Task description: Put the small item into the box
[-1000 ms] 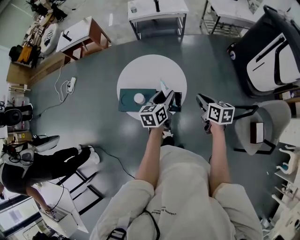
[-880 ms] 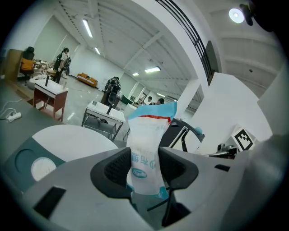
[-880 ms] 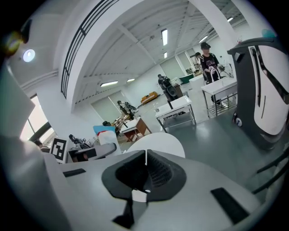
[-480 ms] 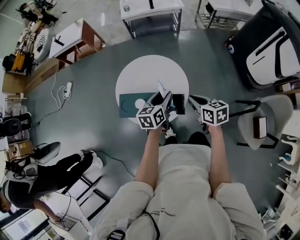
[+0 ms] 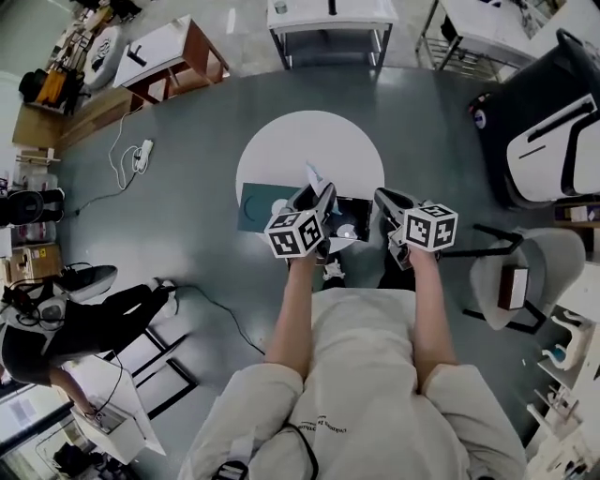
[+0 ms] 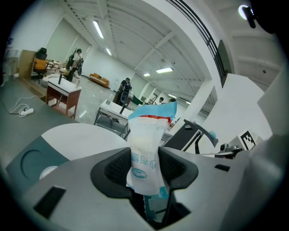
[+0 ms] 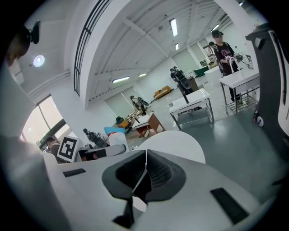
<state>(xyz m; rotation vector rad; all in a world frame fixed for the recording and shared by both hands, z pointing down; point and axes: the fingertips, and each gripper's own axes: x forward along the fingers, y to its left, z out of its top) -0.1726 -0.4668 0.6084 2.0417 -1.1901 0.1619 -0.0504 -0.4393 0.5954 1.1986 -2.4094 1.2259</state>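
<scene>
Above round white table, left gripper pinches upright sachet; right gripper closed.

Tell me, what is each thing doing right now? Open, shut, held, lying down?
left gripper: shut on the sachet.
sachet: held upright between the jaws, off the table.
right gripper: shut, empty.
black box: on the white table, looks open on top.
teal tray: lying flat on the table.

A round white table stands on grey floor under ceiling strip lights, white workbenches beyond.
</scene>
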